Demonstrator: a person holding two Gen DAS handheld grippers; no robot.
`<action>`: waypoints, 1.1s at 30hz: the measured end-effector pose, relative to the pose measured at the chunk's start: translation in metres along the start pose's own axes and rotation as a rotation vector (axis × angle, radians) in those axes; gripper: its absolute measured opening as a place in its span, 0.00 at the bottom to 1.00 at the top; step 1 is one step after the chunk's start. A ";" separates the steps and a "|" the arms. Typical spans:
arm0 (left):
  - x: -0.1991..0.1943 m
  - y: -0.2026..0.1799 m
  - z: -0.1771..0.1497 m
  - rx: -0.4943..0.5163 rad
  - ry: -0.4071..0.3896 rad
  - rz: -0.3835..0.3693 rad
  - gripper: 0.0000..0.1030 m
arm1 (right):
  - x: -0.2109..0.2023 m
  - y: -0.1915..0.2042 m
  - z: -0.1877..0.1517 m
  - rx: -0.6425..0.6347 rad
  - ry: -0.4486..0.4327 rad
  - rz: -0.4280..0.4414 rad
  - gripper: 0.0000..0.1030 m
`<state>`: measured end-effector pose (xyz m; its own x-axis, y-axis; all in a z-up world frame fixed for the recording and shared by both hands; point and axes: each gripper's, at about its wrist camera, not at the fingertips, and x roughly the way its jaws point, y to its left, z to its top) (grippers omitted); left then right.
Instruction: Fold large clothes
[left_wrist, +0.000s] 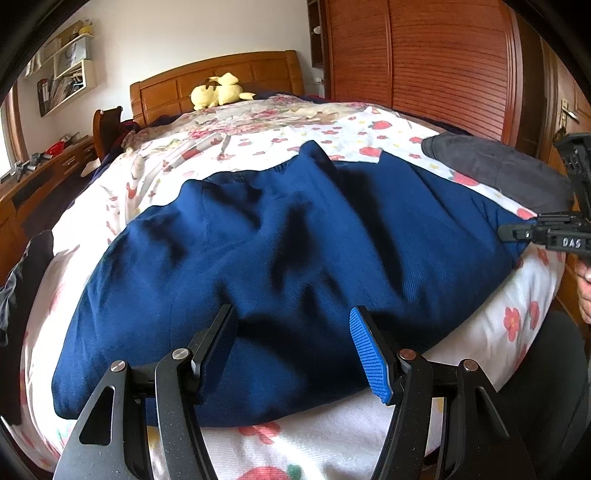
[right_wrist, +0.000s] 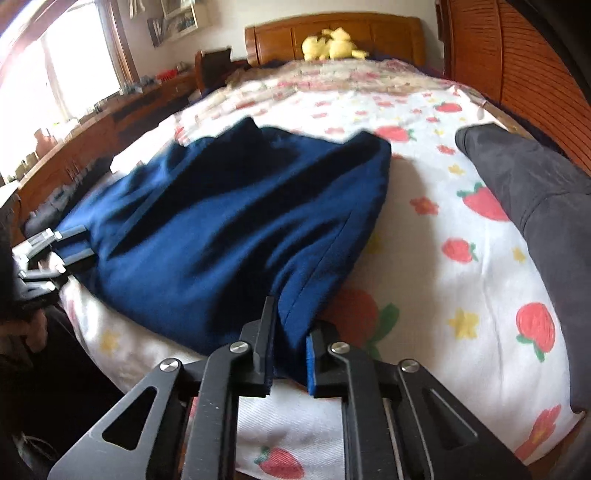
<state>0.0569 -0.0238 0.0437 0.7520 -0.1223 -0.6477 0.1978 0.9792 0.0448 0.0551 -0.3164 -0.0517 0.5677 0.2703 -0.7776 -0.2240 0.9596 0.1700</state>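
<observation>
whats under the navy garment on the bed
The navy garment lies on the strawberry-print bedsheet, which shows all round it. Whether anything else sits beneath the cloth cannot be seen; it is covered.

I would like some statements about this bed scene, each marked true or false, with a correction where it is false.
1. The navy garment lies on a strawberry-print sheet. True.
2. The right gripper is shut on the garment's near edge. True.
3. The left gripper also grips the cloth. False: its jaws stand open above it.
4. A yellow plush toy sits by the headboard. True.
5. The dark grey garment lies on top of the navy one. False: it lies apart, at the bed's right edge.
</observation>
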 end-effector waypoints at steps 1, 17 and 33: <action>-0.001 0.001 0.000 -0.005 -0.004 0.001 0.63 | -0.003 0.002 0.004 0.004 -0.021 0.014 0.12; -0.044 0.052 -0.009 -0.105 -0.085 0.064 0.63 | 0.004 0.127 0.094 -0.197 -0.213 0.267 0.10; -0.076 0.109 -0.030 -0.166 -0.056 0.226 0.63 | 0.106 0.257 0.112 -0.288 -0.057 0.506 0.27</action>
<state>0.0025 0.0975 0.0748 0.7998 0.0975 -0.5922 -0.0805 0.9952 0.0551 0.1466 -0.0326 -0.0226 0.3739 0.7008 -0.6075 -0.6801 0.6525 0.3342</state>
